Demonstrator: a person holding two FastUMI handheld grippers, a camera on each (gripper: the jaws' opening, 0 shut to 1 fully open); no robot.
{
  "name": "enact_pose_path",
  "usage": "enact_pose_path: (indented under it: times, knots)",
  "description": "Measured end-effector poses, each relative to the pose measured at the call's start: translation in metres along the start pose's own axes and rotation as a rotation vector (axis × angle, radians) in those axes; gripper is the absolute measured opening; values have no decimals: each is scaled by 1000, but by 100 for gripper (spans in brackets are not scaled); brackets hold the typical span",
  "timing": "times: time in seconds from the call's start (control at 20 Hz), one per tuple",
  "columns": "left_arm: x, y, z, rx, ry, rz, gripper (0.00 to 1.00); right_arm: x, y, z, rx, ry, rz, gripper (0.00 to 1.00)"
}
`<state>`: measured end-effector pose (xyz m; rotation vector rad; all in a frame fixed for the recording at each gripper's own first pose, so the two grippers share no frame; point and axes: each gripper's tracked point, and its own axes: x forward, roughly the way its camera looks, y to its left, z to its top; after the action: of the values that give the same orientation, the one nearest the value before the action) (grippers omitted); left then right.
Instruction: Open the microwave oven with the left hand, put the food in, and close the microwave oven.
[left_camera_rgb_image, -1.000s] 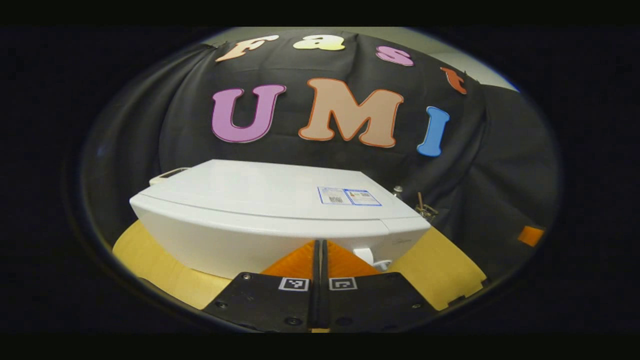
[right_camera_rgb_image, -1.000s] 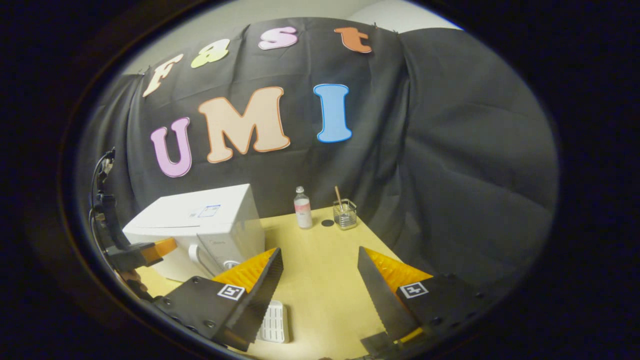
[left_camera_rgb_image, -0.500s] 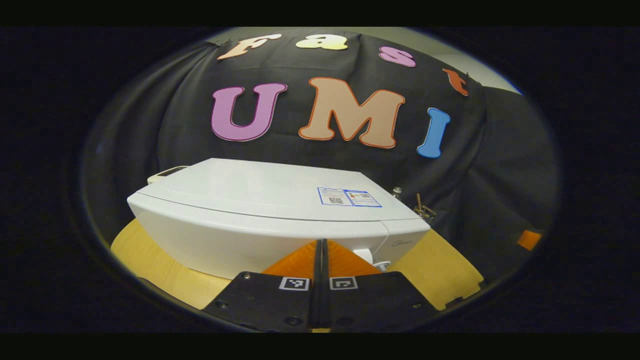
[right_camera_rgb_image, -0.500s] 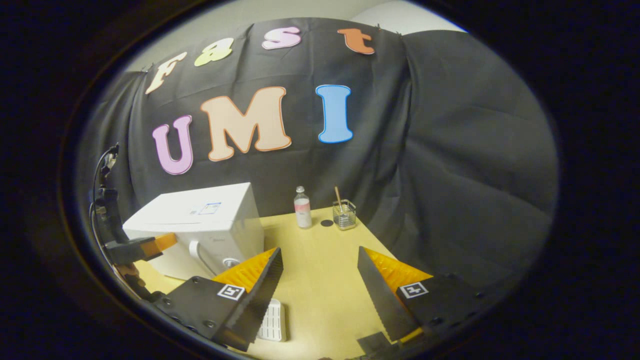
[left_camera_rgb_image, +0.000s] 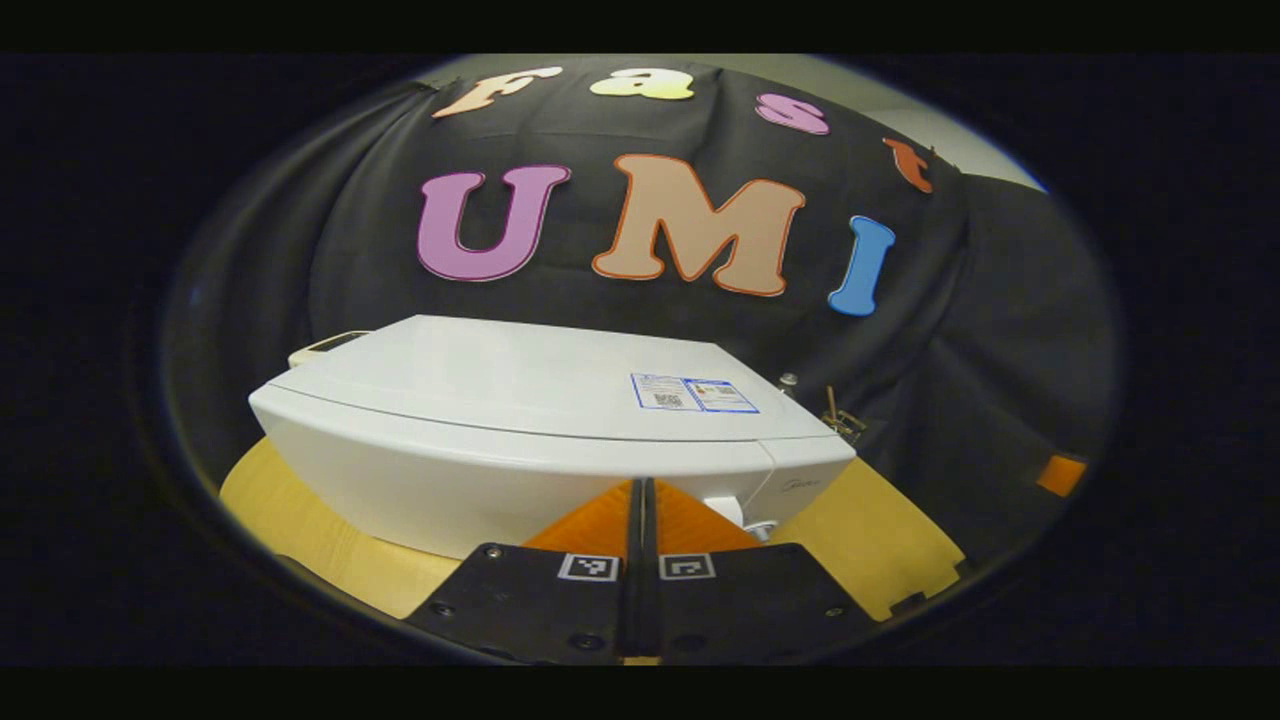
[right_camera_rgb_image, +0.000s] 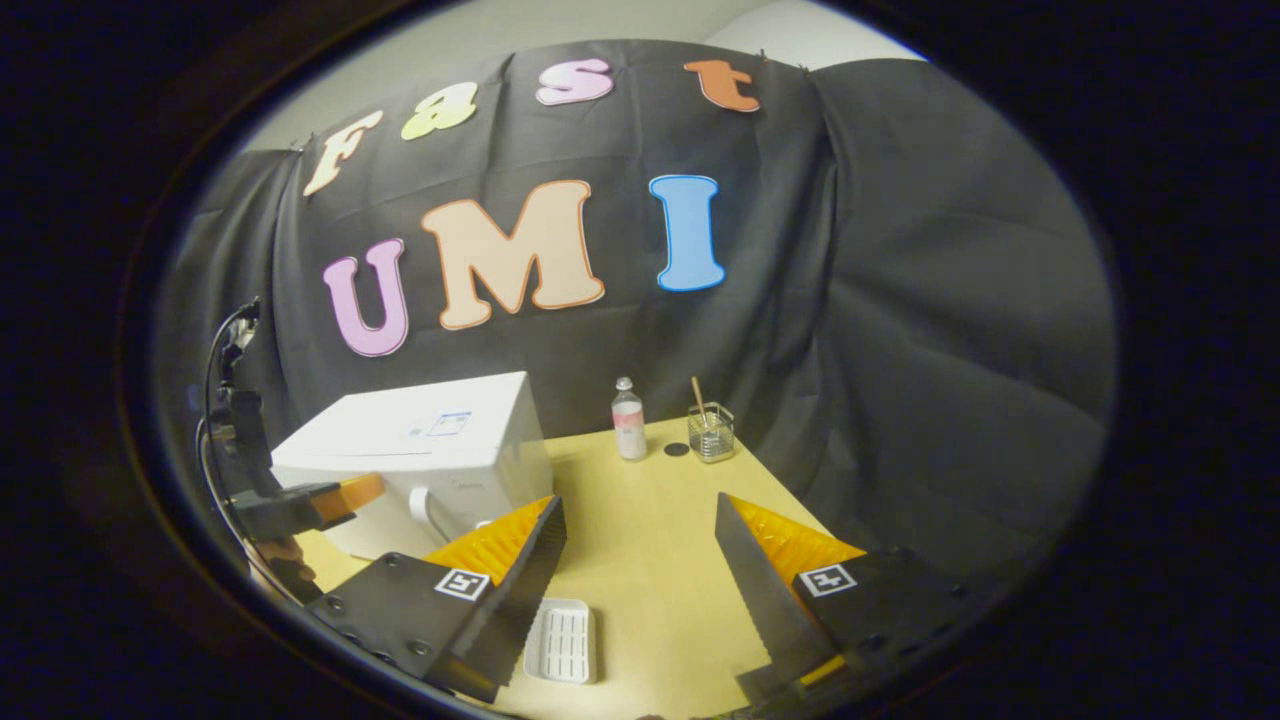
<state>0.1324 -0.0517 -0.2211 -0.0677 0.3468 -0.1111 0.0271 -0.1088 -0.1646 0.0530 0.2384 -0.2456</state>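
1. In the left gripper view, the microwave oven (left_camera_rgb_image: 540, 420) sits a touch lower and further left than a second ago, so the left gripper (left_camera_rgb_image: 640, 520) has crept slightly towards the oven's front. Its two orange fingers are pressed together with nothing between them, level with the front face and just left of the white handle (left_camera_rgb_image: 728, 511).
2. The oven door looks fully closed, so I judge the opening step has not begun; the gripper would have to part its fingers or hook the handle first.
3. In the right gripper view, everything has slid rightwards and a little down compared with a second ago, which points to the right gripper (right_camera_rgb_image: 640, 540) swinging left. Its jaws stand wide apart and hold nothing.
4. Below the right gripper's own left finger lies a white ribbed tray (right_camera_rgb_image: 562, 640), more of it exposed than before. It is probably the food's dish, but I cannot make out any food on it.
5. The left gripper (right_camera_rgb_image: 345, 495) shows here too, just beside the oven's front, with a hand (right_camera_rgb_image: 290, 552) under it.
6. The wooden table (right_camera_rgb_image: 650, 560) is mostly bare; a small bottle (right_camera_rgb_image: 628, 420) and a glass holder with a stick (right_camera_rgb_image: 710, 432) stand well back near the black cloth wall (right_camera_rgb_image: 900, 330).
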Motion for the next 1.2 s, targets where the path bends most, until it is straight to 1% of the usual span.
enact_pose_path:
  times: [0.05,0.1,0.15,0.25,0.4,0.45,0.5,0.55,0.6,0.65,0.7,0.8,0.85,0.9,0.95,1.0,1.05,1.1,1.15,1.2]
  knots:
    - [0,1,1,2,0,1,1,-1,3,0,0,-3,7,92]
    - [1,0,0,2,4,2,1,-3,5,2,0,-6,14,96]
    - [1,1,0,1,6,1,1,-5,7,2,-3,-10,19,96]
    - [0,0,1,-9,4,-4,2,-6,10,2,-10,-12,26,96]
    - [-4,2,5,-10,11,5,0,-10,15,5,-14,-9,41,96]
    - [-7,3,11,-2,0,8,1,-10,16,5,-17,-10,44,96]
    - [-13,4,19,5,-14,6,1,-11,16,7,-20,-12,47,92]
    - [-18,6,26,17,-24,11,4,-11,18,9,-24,-15,50,96]
    - [-28,10,31,31,-31,21,0,-11,18,11,-28,-21,53,96]
    - [-33,13,34,39,-37,29,0,-10,20,13,-33,-25,56,92]
    - [-40,17,38,43,-49,39,7,-10,21,16,-37,-30,60,96]
    - [-58,21,50,48,-82,48,10,-11,24,22,-45,-41,67,96]
    - [-66,21,55,53,-101,51,8,-11,26,25,-49,-47,72,96]
    - [-75,23,61,66,-117,57,26,-12,29,27,-52,-52,79,96]
    - [-85,23,65,85,-135,61,23,-13,31,29,-55,-57,85,96]
    - [-95,23,70,104,-152,62,29,-14,33,31,-59,-62,90,96]
    - [-104,24,78,118,-183,64,48,-15,34,32,-66,-63,96,96]
    - [-112,22,86,124,-213,61,49,-16,36,34,-71,-63,100,92]
    - [-119,21,93,120,-240,61,68,-18,37,34,-73,-59,104,96]
    - [-121,23,98,117,-264,70,84,-20,40,35,-74,-60,113,92]
